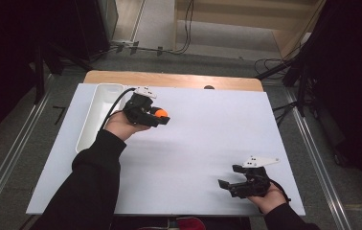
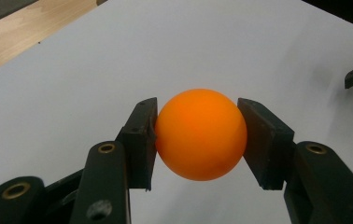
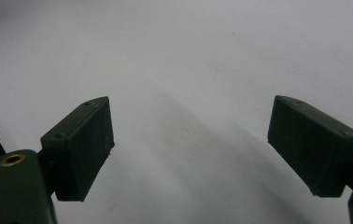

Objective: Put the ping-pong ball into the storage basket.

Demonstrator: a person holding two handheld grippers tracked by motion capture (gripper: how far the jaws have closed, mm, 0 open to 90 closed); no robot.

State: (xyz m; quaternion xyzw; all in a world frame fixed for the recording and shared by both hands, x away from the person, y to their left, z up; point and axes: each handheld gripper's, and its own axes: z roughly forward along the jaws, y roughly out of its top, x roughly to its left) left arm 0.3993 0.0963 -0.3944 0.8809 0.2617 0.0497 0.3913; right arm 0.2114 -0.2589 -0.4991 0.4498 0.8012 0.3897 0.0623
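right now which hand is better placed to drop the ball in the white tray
Left. Its tongs are shut on the orange ball, right beside the white tray. The right tongs are open, hold nothing, and sit at the table's opposite near corner.

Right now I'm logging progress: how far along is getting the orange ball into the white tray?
Done: the left gripper is shut on the orange ball, beside the white tray. In hand: carrying the ball. Left: putting it into the tray, whose visible part looks empty. The right gripper is open over the white table.
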